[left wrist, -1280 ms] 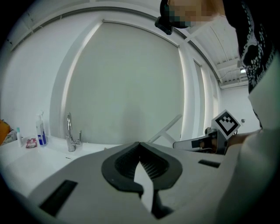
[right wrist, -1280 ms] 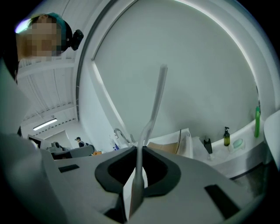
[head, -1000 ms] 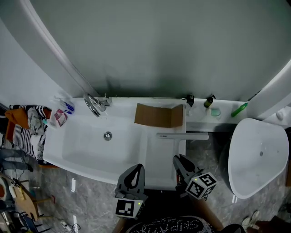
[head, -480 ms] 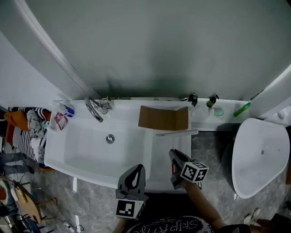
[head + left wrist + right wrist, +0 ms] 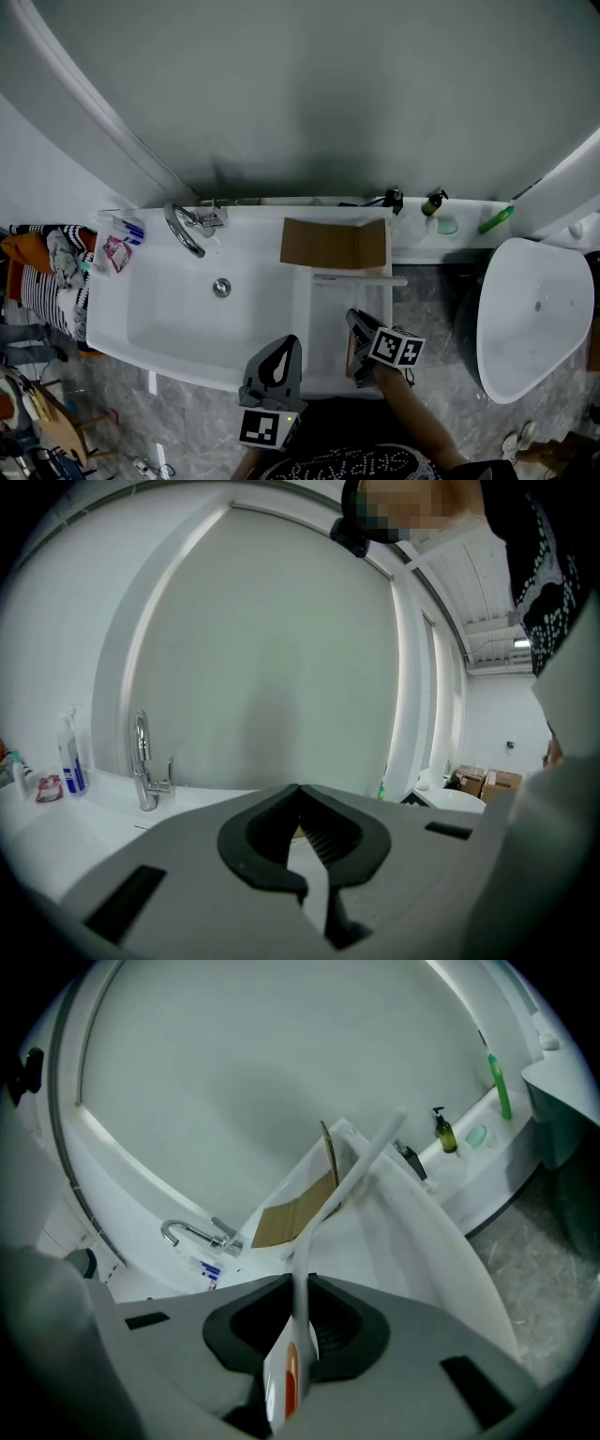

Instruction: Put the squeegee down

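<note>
I've brought my right gripper point(image 5: 355, 326) down over the last second. The squeegee point(image 5: 360, 278), clamped by its handle, now seems to rest its blade on the drainboard point(image 5: 323, 328) by the cardboard point(image 5: 333, 244), so letting go comes next. My left gripper point(image 5: 280, 349) is closed and empty

A pale grey-green wall point(image 5: 328, 94) rose behind the white washbasin point(image 5: 169, 319); grey marbled floor point(image 5: 429, 314) surrounded a white oval tub point(image 5: 534, 319)

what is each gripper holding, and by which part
The right gripper holds the squeegee by its handle, jaws shut on it. The left gripper holds nothing; its jaws are together.
</note>
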A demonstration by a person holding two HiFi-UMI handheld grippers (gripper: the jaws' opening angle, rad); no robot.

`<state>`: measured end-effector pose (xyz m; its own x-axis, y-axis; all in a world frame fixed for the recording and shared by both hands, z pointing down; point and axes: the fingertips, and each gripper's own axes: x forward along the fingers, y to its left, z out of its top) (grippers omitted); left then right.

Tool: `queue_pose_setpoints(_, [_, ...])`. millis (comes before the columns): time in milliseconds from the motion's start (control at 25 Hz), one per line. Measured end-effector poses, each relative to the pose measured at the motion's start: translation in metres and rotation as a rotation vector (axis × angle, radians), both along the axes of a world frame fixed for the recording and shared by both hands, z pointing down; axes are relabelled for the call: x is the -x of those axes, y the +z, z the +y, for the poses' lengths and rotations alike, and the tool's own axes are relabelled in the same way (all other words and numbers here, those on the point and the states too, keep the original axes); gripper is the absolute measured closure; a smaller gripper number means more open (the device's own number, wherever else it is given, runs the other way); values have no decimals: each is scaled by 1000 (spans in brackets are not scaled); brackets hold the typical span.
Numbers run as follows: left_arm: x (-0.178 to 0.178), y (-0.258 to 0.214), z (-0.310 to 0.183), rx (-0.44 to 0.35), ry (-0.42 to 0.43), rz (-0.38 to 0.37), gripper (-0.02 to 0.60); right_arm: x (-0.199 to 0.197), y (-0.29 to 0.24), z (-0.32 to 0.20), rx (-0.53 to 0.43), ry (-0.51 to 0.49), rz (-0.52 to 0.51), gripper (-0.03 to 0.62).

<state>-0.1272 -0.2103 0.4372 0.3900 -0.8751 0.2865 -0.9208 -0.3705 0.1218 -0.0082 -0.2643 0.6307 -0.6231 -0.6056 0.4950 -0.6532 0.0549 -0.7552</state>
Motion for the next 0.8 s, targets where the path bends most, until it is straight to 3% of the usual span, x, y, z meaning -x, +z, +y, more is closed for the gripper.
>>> queue_pose_setpoints(120, [0, -6, -5, -18, -20, 36, 577, 0, 4, -1, 10, -2, 12, 540])
queue_pose_setpoints(240, [1, 0, -2, 1, -1, 3, 577, -1, 8, -2, 16, -10, 32, 540])
queue_pose_setpoints(800, [2, 0, -1, -3, 5, 0, 577, 0, 19, 0, 44, -48, 75, 539])
